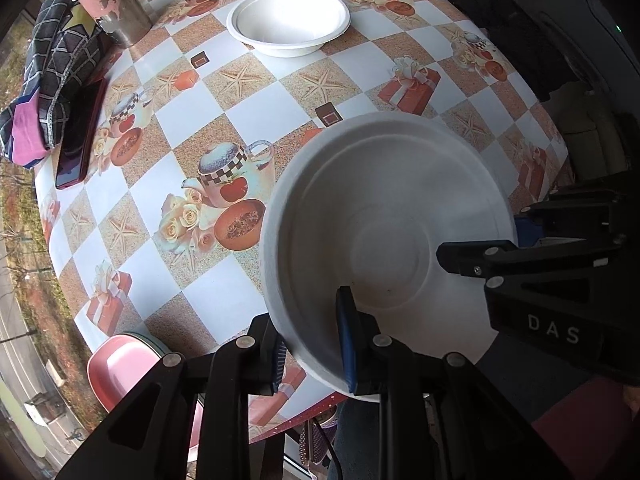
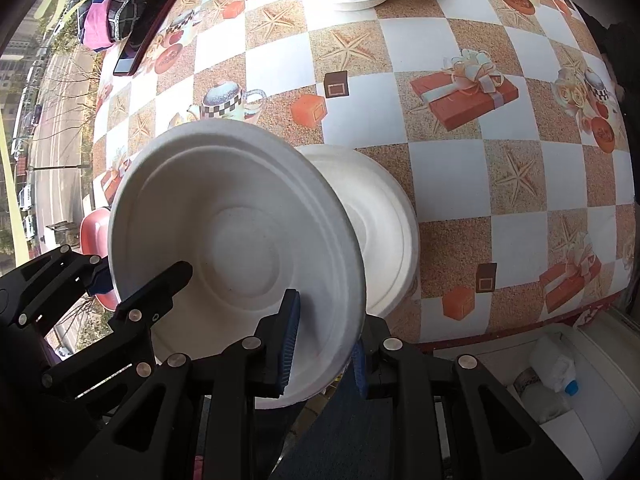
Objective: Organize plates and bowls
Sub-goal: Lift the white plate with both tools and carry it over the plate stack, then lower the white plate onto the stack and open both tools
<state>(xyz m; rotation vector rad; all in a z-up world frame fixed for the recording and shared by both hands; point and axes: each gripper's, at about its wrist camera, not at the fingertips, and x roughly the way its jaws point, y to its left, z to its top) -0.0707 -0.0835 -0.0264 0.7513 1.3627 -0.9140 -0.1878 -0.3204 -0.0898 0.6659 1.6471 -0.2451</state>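
1. Held bowl (image 2: 236,240): we carry one white bowl between both tools, clear of the bench (image 2: 480,184), mouth tilted toward the cameras.
2. Left tool (image 1: 312,352): clenched on the bowl's near rim, one blue pad inside the wall, the other outside. It points down over the bench edge.
3. Right tool (image 2: 324,348): clenched on the same rim at the opposite side, pads either side of the wall. In the left view its black finger reaches in over the bowl from the right.
4. Second bowl (image 2: 380,232): white, resting on the bench directly behind and below the held bowl, partly hidden by it. We judge this the stacking target; it lies on the right tool's side, so the right hand is nearer.
5. Key relation: the held bowl overlaps the second bowl but sits tilted and offset to its left; we judge it needs levelling and shifting right before lowering.
6. Third bowl (image 1: 288,20): white, upright, well apart at the far side of the bench.
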